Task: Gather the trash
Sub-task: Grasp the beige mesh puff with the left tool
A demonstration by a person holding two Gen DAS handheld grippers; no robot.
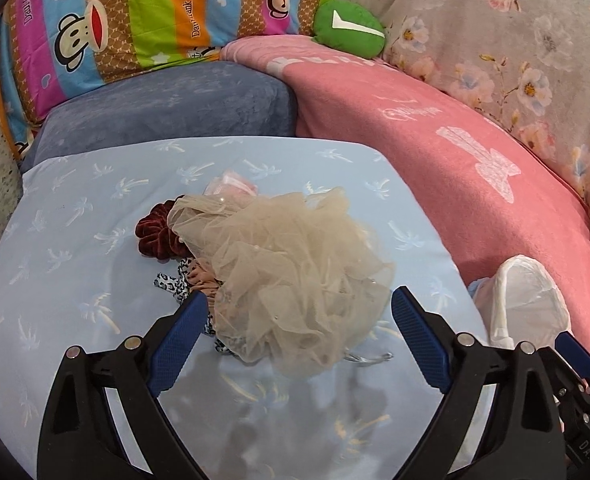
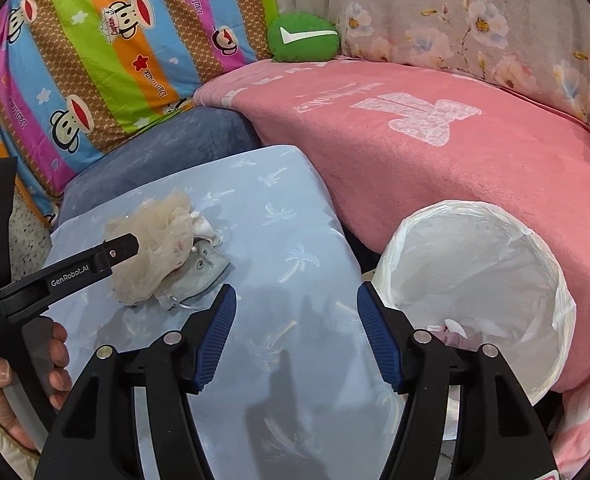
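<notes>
Blue palm-print cushion (image 1: 75,240) carries the beige mesh pouf (image 1: 291,276); my left gripper (image 1: 299,336) gapes around it. Next I squeeze; right gripper (image 2: 295,336) waits, spread.

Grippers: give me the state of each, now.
Left gripper: open, empty, around the mesh puff.
Right gripper: open, empty.

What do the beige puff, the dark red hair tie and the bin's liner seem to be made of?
Beige puff: fine netting, probably nylon tulle; see-through and gathered in stiff ruffles.
Dark red hair tie: looks like velvet; soft, matte nap on bunched folds.
Liner: thin plastic film; milky, translucent, crinkled over the rim.
</notes>
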